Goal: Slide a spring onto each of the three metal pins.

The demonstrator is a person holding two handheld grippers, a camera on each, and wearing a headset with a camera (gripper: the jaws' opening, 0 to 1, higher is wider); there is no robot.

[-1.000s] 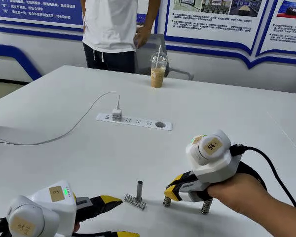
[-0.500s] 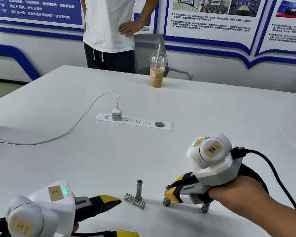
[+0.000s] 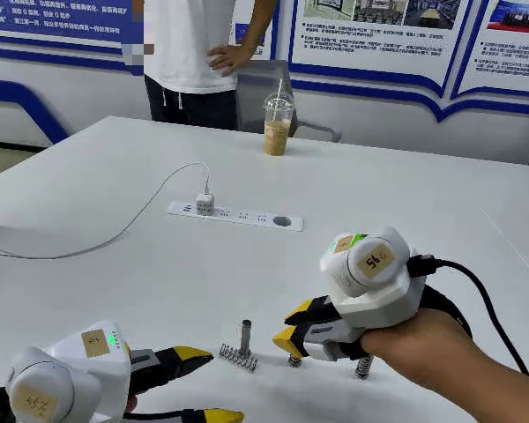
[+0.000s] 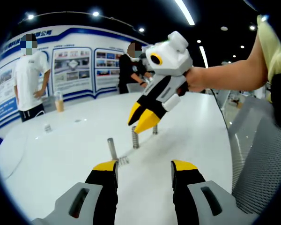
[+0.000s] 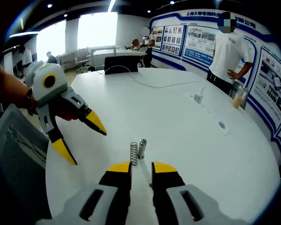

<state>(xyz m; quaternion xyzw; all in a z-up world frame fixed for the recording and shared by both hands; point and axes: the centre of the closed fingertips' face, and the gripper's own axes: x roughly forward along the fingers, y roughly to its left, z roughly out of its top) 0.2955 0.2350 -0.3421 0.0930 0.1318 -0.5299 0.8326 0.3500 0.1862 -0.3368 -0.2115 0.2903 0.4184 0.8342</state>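
A bare metal pin (image 3: 245, 334) stands upright on the white table (image 3: 159, 273), with a loose spring (image 3: 238, 357) lying at its foot. Two more pins (image 3: 294, 359) (image 3: 362, 366) wear springs, partly hidden under my right gripper (image 3: 288, 326). That gripper hovers just right of the bare pin, jaws slightly apart and holding nothing. In the right gripper view the pin (image 5: 142, 148) and spring (image 5: 134, 153) lie just ahead of my right gripper (image 5: 141, 168). My left gripper (image 3: 207, 383) stands open at the near left. In the left gripper view, pin (image 4: 112, 149) and spring (image 4: 123, 161) sit ahead of its left jaw.
A power strip (image 3: 238, 215) with a plugged charger (image 3: 204, 204) and a trailing white cable (image 3: 132, 225) lies mid-table. An iced drink cup (image 3: 277, 123) stands at the far edge. A person (image 3: 194, 53) stands behind the table beside a chair (image 3: 273, 84).
My right gripper has moved left, past the spring-covered pin and closer to the bare pin. The left gripper has stayed put.
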